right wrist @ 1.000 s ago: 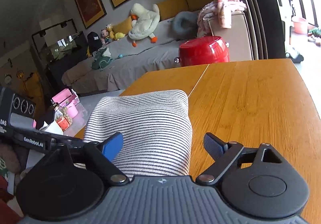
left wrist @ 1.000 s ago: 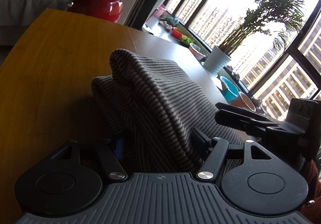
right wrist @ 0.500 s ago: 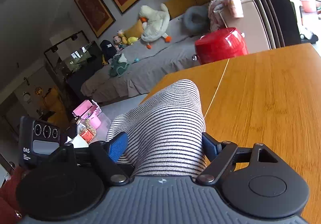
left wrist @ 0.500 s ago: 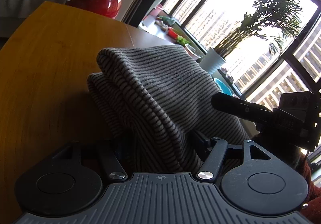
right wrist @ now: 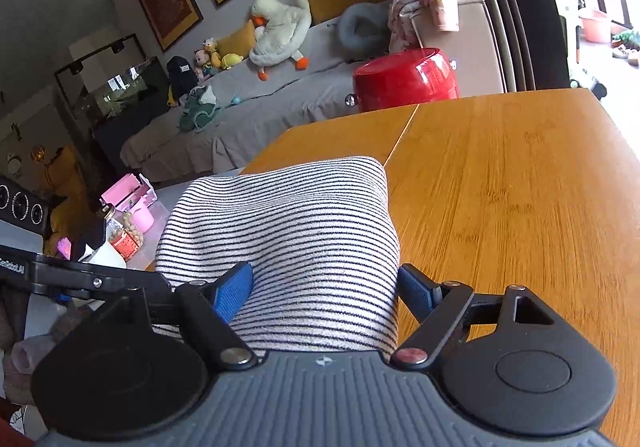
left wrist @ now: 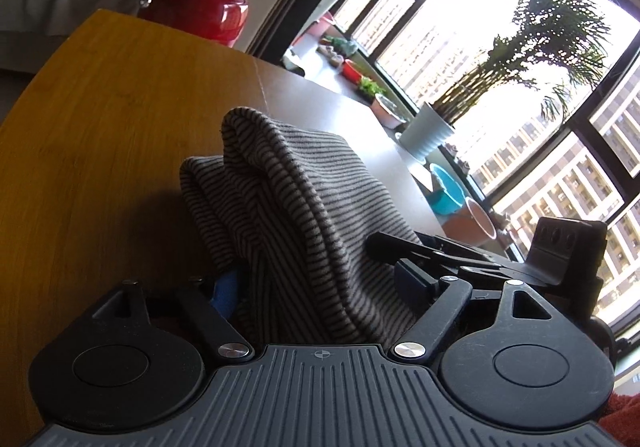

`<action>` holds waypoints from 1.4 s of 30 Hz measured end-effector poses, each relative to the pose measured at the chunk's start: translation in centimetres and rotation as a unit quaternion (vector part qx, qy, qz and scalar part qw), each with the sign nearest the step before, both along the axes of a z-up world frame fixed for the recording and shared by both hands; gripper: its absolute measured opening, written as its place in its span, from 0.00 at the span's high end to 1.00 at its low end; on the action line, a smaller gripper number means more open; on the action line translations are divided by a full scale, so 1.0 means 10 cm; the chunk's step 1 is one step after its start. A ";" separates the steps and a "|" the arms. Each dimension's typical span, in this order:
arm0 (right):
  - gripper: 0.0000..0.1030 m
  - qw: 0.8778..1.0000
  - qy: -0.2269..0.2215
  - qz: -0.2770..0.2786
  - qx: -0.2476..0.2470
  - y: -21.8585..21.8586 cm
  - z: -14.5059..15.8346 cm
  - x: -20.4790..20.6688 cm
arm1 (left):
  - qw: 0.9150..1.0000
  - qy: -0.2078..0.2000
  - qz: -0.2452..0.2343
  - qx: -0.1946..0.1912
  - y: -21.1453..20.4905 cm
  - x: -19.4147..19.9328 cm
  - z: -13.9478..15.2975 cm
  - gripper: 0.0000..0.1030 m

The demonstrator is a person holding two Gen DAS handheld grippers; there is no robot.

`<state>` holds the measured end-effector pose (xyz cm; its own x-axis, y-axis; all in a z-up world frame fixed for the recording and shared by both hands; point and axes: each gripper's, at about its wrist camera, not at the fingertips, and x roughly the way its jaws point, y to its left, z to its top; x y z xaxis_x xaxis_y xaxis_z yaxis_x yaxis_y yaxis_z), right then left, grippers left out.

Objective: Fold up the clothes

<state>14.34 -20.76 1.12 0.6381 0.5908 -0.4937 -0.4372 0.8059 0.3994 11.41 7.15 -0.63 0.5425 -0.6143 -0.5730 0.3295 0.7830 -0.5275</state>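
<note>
Left wrist view: my left tongs (left wrist: pixel 316 283) stand parted, with the garment (left wrist: pixel 296 215) bunched between the fingers and rising far of them in thick folds over the table (left wrist: pixel 104 135). Whether the pads pinch it I cannot tell.

Right wrist view: my right tongs (right wrist: pixel 326 289) are likewise parted, the garment (right wrist: pixel 296 235) filling the gap and draping over the table's (right wrist: pixel 520 187) near-left edge. I judge it soft, light knit, apt to slump; best taken at a folded edge.

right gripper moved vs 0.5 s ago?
Yes. In the right wrist view the red pot and table sit lower and the horizon is more level, so the right gripper, holding the striped garment, pitched and rolled back.
</note>
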 end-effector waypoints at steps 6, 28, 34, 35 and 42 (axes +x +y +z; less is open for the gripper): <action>0.19 1.000 -0.003 -0.001 0.000 -0.02 0.01 -0.04 | 0.997 -0.017 -0.006 0.074 -0.25 -0.04 -0.07 0.24; 0.29 0.999 -0.016 0.023 0.043 -0.18 0.18 -0.26 | 0.999 -0.009 -0.007 0.039 -0.11 -0.04 -0.18 0.27; 0.26 1.000 -0.002 0.017 -0.002 -0.11 0.03 -0.26 | 0.999 -0.014 -0.012 0.045 -0.15 -0.04 -0.19 0.26; 0.26 1.000 -0.003 0.018 -0.004 -0.11 0.03 -0.27 | 0.999 -0.013 -0.011 0.044 -0.15 -0.05 -0.18 0.26; 0.26 1.000 -0.010 0.018 -0.015 -0.09 0.03 -0.32 | 0.999 -0.010 -0.003 0.046 -0.13 -0.11 -0.08 0.27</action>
